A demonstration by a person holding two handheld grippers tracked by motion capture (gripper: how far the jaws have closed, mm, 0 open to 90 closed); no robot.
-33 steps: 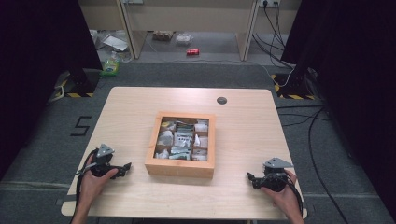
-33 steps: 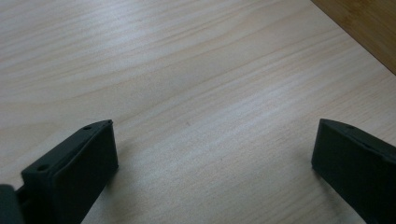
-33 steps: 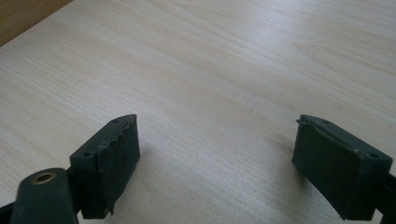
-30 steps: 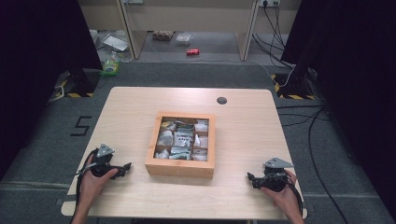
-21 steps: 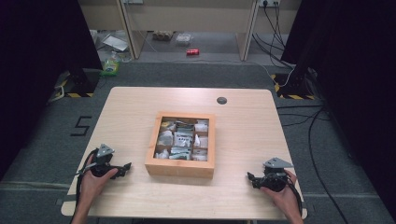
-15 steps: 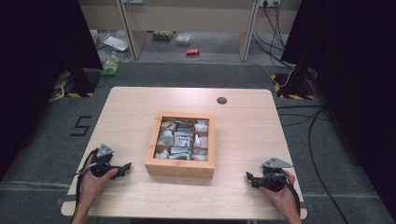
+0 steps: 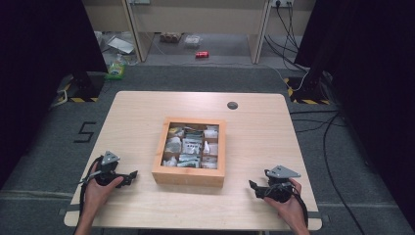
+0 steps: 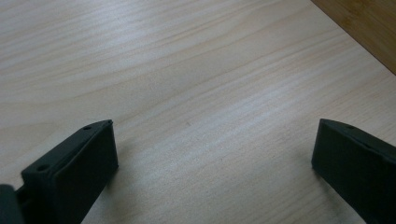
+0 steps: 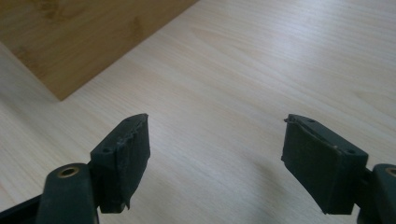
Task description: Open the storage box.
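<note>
The black two-jaw right gripper point(image 7: 254, 186) is resting low over the pale wooden table point(image 7: 254, 132), its jaws gaping with nothing between them after just narrowing slightly. The black left gripper point(image 7: 133, 174) is likewise standing wide, empty. Between them is sitting the square wooden box point(image 7: 188, 175) of small packets.

The pale packets in the square wooden compartment box point(image 7: 188, 175) are too small to identify; the box's corner point(image 9: 70, 42) is cut off.
</note>
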